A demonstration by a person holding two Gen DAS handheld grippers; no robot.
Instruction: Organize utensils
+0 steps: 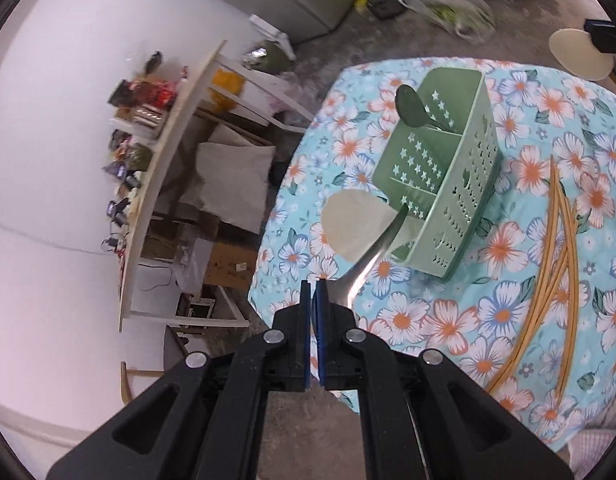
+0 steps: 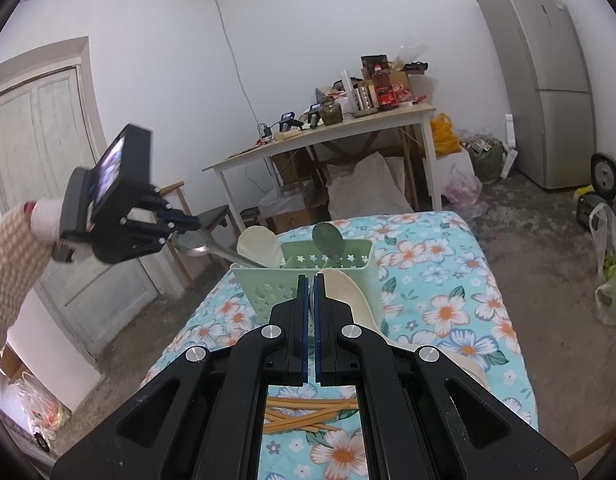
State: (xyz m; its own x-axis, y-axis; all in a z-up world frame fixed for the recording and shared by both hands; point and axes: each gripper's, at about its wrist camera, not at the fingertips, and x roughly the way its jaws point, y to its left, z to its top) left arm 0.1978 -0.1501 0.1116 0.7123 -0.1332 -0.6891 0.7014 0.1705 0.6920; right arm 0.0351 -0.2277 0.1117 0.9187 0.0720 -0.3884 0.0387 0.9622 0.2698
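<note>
A green perforated utensil caddy (image 1: 440, 168) stands on the floral tablecloth; it also shows in the right wrist view (image 2: 308, 276). A dark green spoon (image 1: 412, 110) stands in its far compartment. My left gripper (image 1: 314, 286) is shut on a metal spoon (image 1: 372, 252) whose handle end reaches into the caddy's near compartment beside a cream spoon (image 1: 352, 224). In the right wrist view the left gripper (image 2: 188, 224) holds the metal spoon (image 2: 212, 250) at the caddy's left side. My right gripper (image 2: 310, 280) is shut on a cream spoon (image 2: 356, 308). Several wooden chopsticks (image 1: 556, 264) lie on the cloth.
The table (image 1: 448, 320) has its left edge just beside the caddy. A cluttered white side table (image 2: 328, 132), a fridge (image 2: 548, 72), a stool (image 1: 580, 54) and bags stand around the room. Chopsticks (image 2: 304, 414) lie under my right gripper.
</note>
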